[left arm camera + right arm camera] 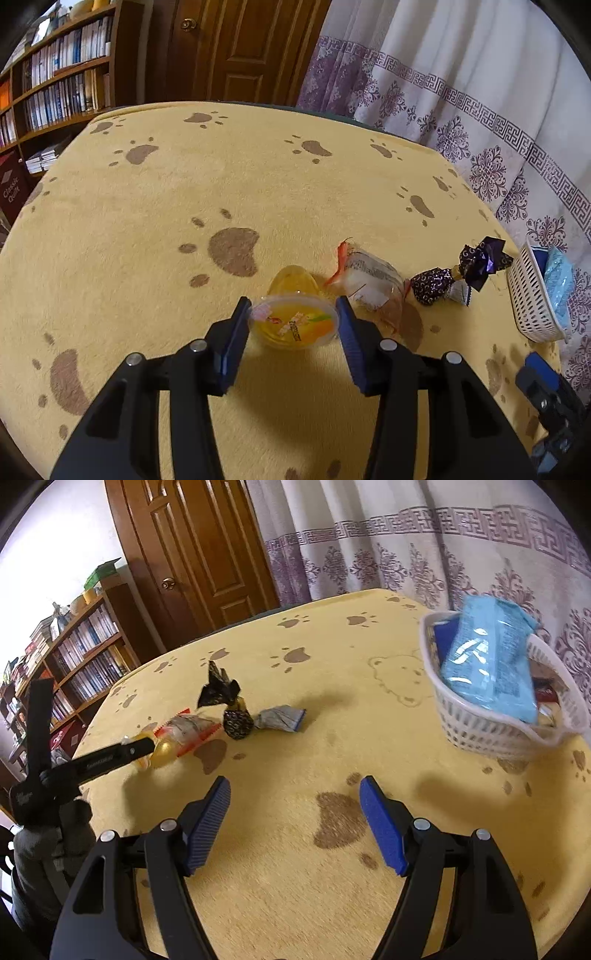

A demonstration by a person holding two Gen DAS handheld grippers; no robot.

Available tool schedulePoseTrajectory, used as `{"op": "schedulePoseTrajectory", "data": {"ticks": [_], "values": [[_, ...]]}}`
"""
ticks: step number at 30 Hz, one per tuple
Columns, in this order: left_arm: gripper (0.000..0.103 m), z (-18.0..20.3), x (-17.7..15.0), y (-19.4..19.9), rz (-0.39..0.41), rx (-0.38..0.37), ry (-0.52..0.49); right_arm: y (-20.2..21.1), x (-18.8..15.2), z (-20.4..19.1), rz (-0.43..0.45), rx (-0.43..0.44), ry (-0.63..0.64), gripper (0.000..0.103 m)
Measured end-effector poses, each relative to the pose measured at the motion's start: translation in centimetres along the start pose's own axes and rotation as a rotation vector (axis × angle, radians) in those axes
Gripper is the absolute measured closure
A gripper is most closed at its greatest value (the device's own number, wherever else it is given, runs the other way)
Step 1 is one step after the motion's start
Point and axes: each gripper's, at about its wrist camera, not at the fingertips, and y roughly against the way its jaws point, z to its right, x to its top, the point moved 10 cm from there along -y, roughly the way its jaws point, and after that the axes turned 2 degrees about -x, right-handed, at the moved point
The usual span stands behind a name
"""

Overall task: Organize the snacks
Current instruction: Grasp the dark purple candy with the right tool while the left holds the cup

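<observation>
Squeezing a small orange jelly cup (294, 325) between its blue pads, the left gripper (293, 317) grips it on the yellow paw-print cloth (155, 221). Just beside the cup lies a clear snack packet (373, 284), then a dark wrapped candy (432, 286). The right gripper (295, 797) hangs open with nothing inside. A white basket (480, 727) holds a blue packet (487, 657).

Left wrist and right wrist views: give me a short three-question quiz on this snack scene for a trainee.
1. True or false: the right gripper holds a snack.
2. What sits in the left gripper? A jelly cup; B spoon; C banana.
3. Fill in: the blue packet lies in the white ____.
Key: 1 false; 2 A; 3 basket.
</observation>
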Motion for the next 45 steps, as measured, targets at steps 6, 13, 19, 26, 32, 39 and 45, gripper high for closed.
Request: {"op": "schedulePoseTrajectory", "data": {"ticks": [6,13,19,26,32,39,45], "values": [[0.056,-0.5,-0.2,2.4,0.045,0.011,0.009,-2.9,0.7,-2.1,-0.046,0.033,0.056,0.029],[0.056,-0.4,-0.5,4.4,0.080,0.023,-0.014,-6.4,3.0,-4.7,-0.061,0.048,0.118,0.032],[0.056,-0.2,-0.7,4.7,0.080,0.007,-0.014,-9.2,5.0,-5.8,-0.058,0.040,0.131,0.048],[0.056,-0.1,-0.9,4.5,0.077,-0.005,-0.012,-11.7,5.6,-6.4,-0.086,0.049,0.118,0.078],[0.056,-0.1,-0.9,4.5,0.078,-0.007,-0.005,-9.5,5.9,-6.5,-0.029,0.041,0.140,0.079],[0.056,0.5,-0.9,4.9,0.086,-0.016,-0.018,-5.1,6.6,-4.8,0.035,0.064,0.103,0.079],[0.056,1.5,-0.8,5.5,0.097,-0.024,-0.034,-1.1,7.5,-2.6,0.095,0.052,0.073,0.079]]}}
